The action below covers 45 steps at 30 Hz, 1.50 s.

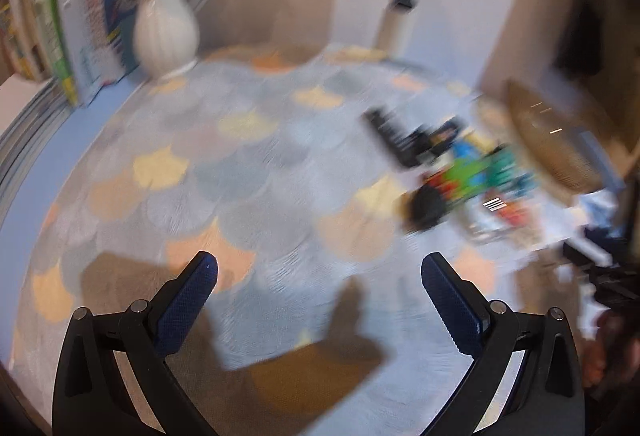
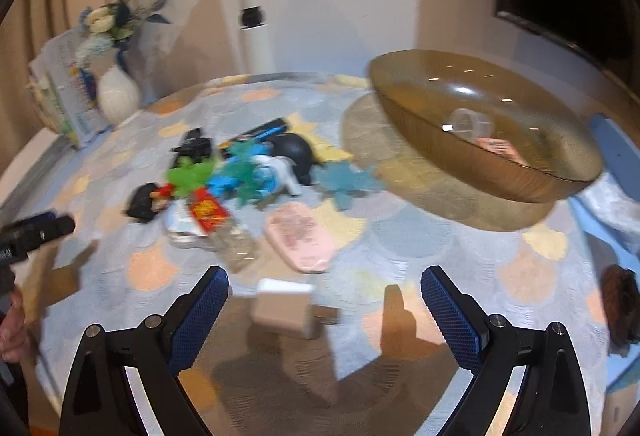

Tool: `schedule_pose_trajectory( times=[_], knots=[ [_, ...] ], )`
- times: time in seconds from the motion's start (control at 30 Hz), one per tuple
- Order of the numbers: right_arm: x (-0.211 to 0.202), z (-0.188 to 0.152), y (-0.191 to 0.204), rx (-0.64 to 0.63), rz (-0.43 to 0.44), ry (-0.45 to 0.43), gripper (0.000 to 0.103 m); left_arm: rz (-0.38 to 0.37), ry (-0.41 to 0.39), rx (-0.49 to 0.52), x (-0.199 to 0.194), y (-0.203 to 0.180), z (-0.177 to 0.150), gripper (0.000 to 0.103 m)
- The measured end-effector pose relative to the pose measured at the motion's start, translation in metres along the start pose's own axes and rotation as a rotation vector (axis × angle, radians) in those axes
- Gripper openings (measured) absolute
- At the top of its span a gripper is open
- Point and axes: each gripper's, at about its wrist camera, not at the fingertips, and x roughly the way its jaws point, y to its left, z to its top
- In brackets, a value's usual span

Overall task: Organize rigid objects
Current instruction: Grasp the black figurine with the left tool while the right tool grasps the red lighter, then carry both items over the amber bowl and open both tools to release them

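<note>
My right gripper has its tongs wide apart with nothing between them, and the small white block, which looks like a plug-in charger, lies on the patterned tablecloth just ahead of the gap, a little toward the left finger. I judge it to be light, stiff and smooth-sided, so I would close on its two broad flat faces, square across the middle, since a corner grip on slick plastic could let it squirt out. Whether it has prongs at its right end is too blurred to tell. At about 12 o'clock from it sits the pink oblong case, also rigid-looking and flat, best taken across its short width. Farther off, toward 11 o'clock, lies the pile of small toys and oddments, too smeared to sort out piece by piece. The amber bowl stands at about 1 o'clock on a round mat, with a clear piece and a pink card already in it; it looks like glass, so anything should be lowered in rather than dropped. My left gripper is likewise spread open and empty, over a bare stretch of cloth, with the pile off at its 2 o'clock and a white vase of flowers at 11 o'clock by the wall.
</note>
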Motion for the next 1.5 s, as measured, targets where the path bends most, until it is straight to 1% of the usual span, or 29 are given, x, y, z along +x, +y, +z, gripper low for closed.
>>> schedule_pose_trajectory(
  times=[0.03, 0.07, 0.1, 0.13, 0.17, 0.2, 0.23, 0.27, 0.3, 0.37, 0.43, 0.53, 0.57, 0.6, 0.63, 0.67, 0.73, 0.77, 0.87, 0.93, 1.0, 1.1, 1.2, 1.27, 1.33, 1.37, 1.4, 1.43, 1.5],
  knots=[
    [-0.002, 0.004, 0.004, -0.003, 0.044, 0.007, 0.097, -0.052, -0.023, 0.008, -0.012, -0.001, 0.005, 0.102],
    [-0.004, 0.008, 0.009, -0.009, 0.071, 0.003, 0.097, -0.084, -0.035, 0.018, -0.018, -0.003, 0.01, 0.102],
    [-0.006, 0.013, 0.015, -0.021, 0.088, -0.003, 0.097, -0.111, -0.043, 0.033, -0.024, -0.006, 0.015, 0.102],
    [-0.006, 0.018, 0.023, -0.043, 0.1, -0.002, 0.097, -0.14, -0.044, 0.069, -0.028, -0.014, 0.023, 0.101],
    [-0.004, 0.023, 0.032, -0.07, 0.117, 0.004, 0.097, -0.154, -0.036, 0.093, -0.027, -0.019, 0.028, 0.091],
    [-0.001, 0.025, 0.038, -0.092, 0.123, 0.01, 0.092, -0.176, -0.017, 0.129, -0.021, -0.028, 0.035, 0.079],
    [0.004, 0.026, 0.044, -0.119, 0.122, 0.02, 0.076, -0.197, 0.005, 0.152, -0.014, -0.034, 0.039, 0.058],
    [0.012, 0.027, 0.051, -0.154, 0.121, 0.042, 0.066, -0.218, 0.027, 0.177, -0.006, -0.041, 0.041, 0.056],
    [0.018, 0.028, 0.054, -0.171, 0.126, 0.061, 0.056, -0.235, 0.047, 0.205, 0.003, -0.048, 0.043, 0.056],
    [0.029, 0.031, 0.057, -0.179, 0.136, 0.083, 0.056, -0.258, 0.115, 0.238, 0.027, -0.061, 0.045, 0.056],
    [0.035, 0.034, 0.056, -0.181, 0.139, 0.088, 0.056, -0.27, 0.147, 0.239, 0.045, -0.07, 0.047, 0.056],
    [0.048, 0.038, 0.052, -0.176, 0.157, 0.117, 0.056, -0.275, 0.146, 0.265, 0.056, -0.08, 0.048, 0.056],
    [0.052, 0.038, 0.053, -0.175, 0.155, 0.126, 0.056, -0.272, 0.146, 0.267, 0.058, -0.082, 0.049, 0.049],
    [0.054, 0.039, 0.053, -0.177, 0.153, 0.127, 0.051, -0.273, 0.143, 0.265, 0.061, -0.083, 0.051, 0.043],
    [0.055, 0.038, 0.054, -0.183, 0.163, 0.13, 0.04, -0.275, 0.147, 0.258, 0.064, -0.084, 0.054, 0.036],
    [0.052, 0.036, 0.055, -0.189, 0.177, 0.126, 0.037, -0.279, 0.151, 0.256, 0.066, -0.084, 0.054, 0.035],
    [0.048, 0.033, 0.06, -0.208, 0.162, 0.116, 0.026, -0.278, 0.137, 0.273, 0.066, -0.083, 0.053, 0.035],
    [0.046, 0.032, 0.062, -0.216, 0.156, 0.114, 0.024, -0.275, 0.129, 0.28, 0.065, -0.083, 0.051, 0.034],
    [0.036, 0.025, 0.066, -0.225, 0.139, 0.101, 0.023, -0.265, 0.108, 0.279, 0.056, -0.078, 0.045, 0.034],
    [0.025, 0.018, 0.068, -0.219, 0.164, 0.103, 0.023, -0.251, 0.097, 0.259, 0.047, -0.069, 0.041, 0.034],
    [0.014, 0.007, 0.073, -0.207, 0.204, 0.117, 0.023, -0.243, 0.087, 0.243, 0.039, -0.06, 0.036, 0.034],
    [0.006, -0.012, 0.082, -0.2, 0.241, 0.144, 0.023, -0.224, 0.08, 0.219, 0.024, -0.043, 0.024, 0.034],
    [0.009, -0.025, 0.09, -0.203, 0.23, 0.17, 0.023, -0.224, 0.077, 0.195, 0.015, -0.03, 0.012, 0.034],
    [0.013, -0.027, 0.09, -0.183, 0.229, 0.186, 0.025, -0.224, 0.085, 0.183, 0.016, -0.026, 0.006, 0.036],
    [0.013, -0.026, 0.089, -0.171, 0.252, 0.192, 0.037, -0.219, 0.083, 0.18, 0.017, -0.027, 0.002, 0.036],
    [0.013, -0.026, 0.091, -0.175, 0.246, 0.19, 0.04, -0.215, 0.071, 0.179, 0.017, -0.027, 0.001, 0.041],
    [0.014, -0.028, 0.094, -0.186, 0.228, 0.187, 0.041, -0.215, 0.072, 0.181, 0.017, -0.027, 0.0, 0.044],
    [0.014, -0.029, 0.095, -0.197, 0.216, 0.183, 0.041, -0.214, 0.075, 0.187, 0.018, -0.027, 0.0, 0.045],
    [0.012, -0.034, 0.103, -0.236, 0.171, 0.157, 0.041, -0.225, 0.076, 0.193, 0.017, -0.028, -0.001, 0.045]
  ],
)
